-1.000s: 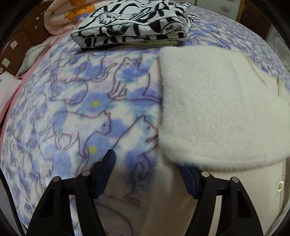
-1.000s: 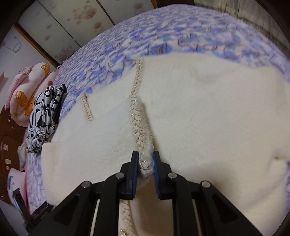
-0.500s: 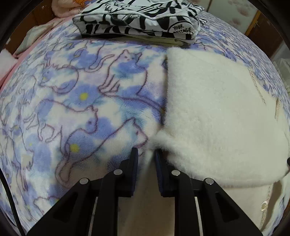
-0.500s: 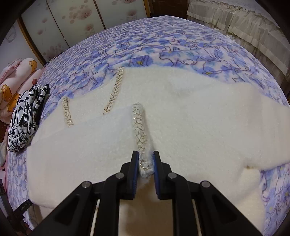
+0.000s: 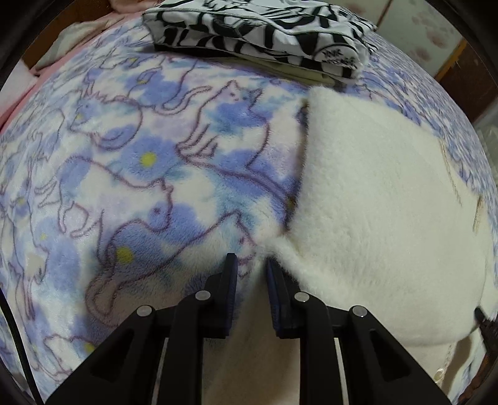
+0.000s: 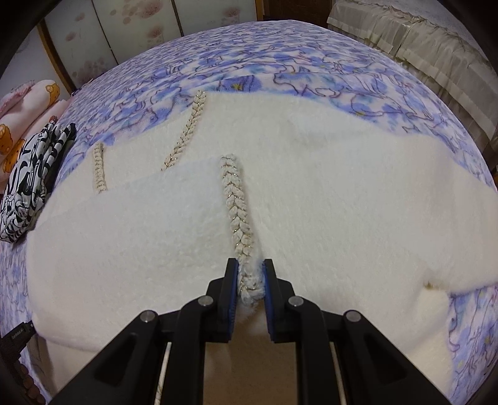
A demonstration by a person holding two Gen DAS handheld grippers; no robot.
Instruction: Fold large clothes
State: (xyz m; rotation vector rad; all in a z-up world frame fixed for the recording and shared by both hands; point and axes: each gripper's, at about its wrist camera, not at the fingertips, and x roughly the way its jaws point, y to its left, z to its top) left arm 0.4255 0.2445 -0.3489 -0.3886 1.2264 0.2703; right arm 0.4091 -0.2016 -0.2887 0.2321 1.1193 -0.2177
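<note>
Right wrist view: right gripper pinches the fluffy white garment's braided trim, running toward 12 o'clock (left gripper pinches its corner).

Your garment: cream-white fleece, plain, no print. Braided trim along its edges, beige with gold thread glinting through. Under it, the blanket: white ground, blue-violet blotches, purple outline cats, small yellow dots. Folded cloth at the far edge: black-and-white zebra-like print, a round black-and-white label at one corner. Pink bedding with orange bears beside it. Your left gripper and right gripper: black bodies, blue pads.
</note>
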